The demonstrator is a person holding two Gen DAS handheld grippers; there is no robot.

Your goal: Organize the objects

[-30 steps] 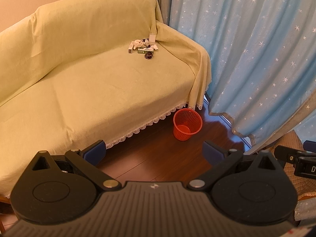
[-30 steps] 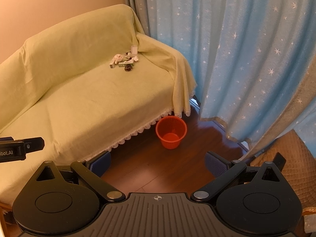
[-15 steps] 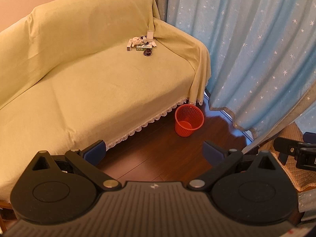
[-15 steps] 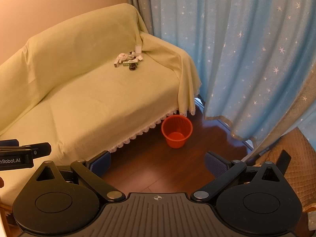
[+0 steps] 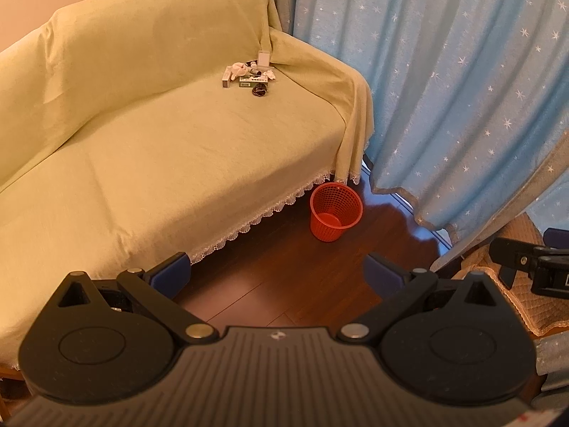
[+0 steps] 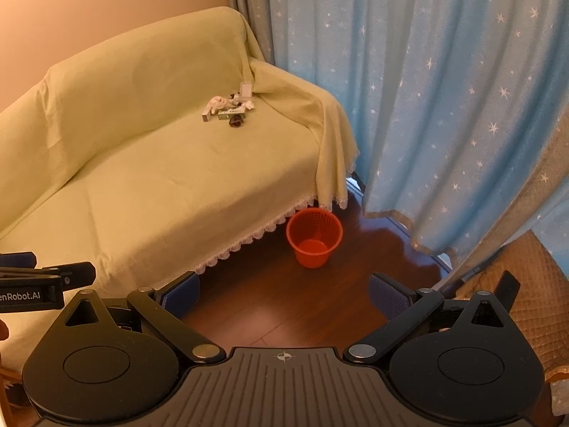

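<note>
A small pile of objects (image 5: 249, 75) lies at the far right of the sofa seat: small boxes, white crumpled bits and a dark round item. It also shows in the right wrist view (image 6: 229, 110). A red mesh bin (image 5: 335, 211) stands on the floor by the sofa's right end, also in the right wrist view (image 6: 314, 236). My left gripper (image 5: 277, 273) is open and empty, far from the pile. My right gripper (image 6: 284, 293) is open and empty, also far back above the floor.
The sofa (image 5: 142, 149) has a pale green cover with a lace hem. Blue star curtains (image 5: 444, 89) hang at the right. The floor (image 5: 284, 267) is dark wood. A brown quilted cushion (image 6: 526, 284) sits at the right.
Both views have shifted a little; the bin and the pile sit slightly lower and further left in the frame. Both grippers stay open.
</note>
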